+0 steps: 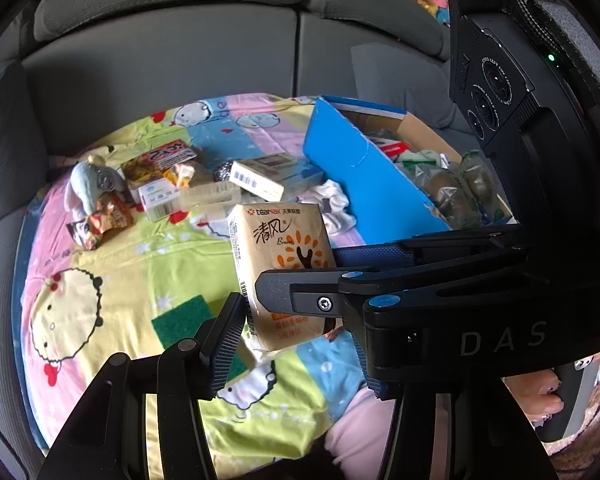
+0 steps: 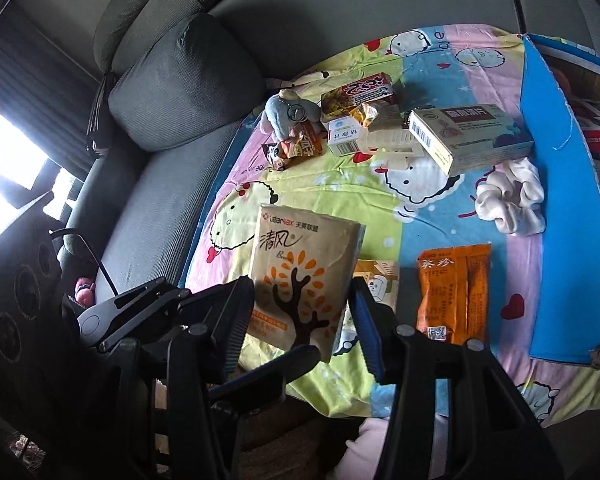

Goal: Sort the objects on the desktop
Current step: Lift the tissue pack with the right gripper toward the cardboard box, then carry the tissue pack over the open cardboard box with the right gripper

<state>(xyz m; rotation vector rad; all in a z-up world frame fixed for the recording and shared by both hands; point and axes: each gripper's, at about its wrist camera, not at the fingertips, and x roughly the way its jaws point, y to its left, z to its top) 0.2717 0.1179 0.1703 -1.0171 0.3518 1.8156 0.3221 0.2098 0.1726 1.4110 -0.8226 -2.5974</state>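
A beige tissue pack (image 1: 283, 264) with an orange tree print is held above the cartoon-print cloth (image 1: 119, 264). Both grippers close on it: my left gripper (image 1: 295, 344) holds its lower part, and my right gripper (image 1: 300, 276) crosses in from the right and grips its middle. In the right wrist view the pack (image 2: 300, 276) sits between my right gripper's (image 2: 300, 316) fingers, with the left gripper's finger (image 2: 275, 368) under it. A blue cardboard box (image 1: 364, 184) with sorted items stands at the right.
Snack packets (image 1: 99, 220), medicine boxes (image 1: 255, 178), a small plush toy (image 1: 85, 188) and a white scrunchie (image 2: 512, 196) lie on the cloth. An orange sachet (image 2: 454, 292) and a green sponge (image 1: 179, 318) lie near the front. A grey sofa (image 1: 159, 52) surrounds the cloth.
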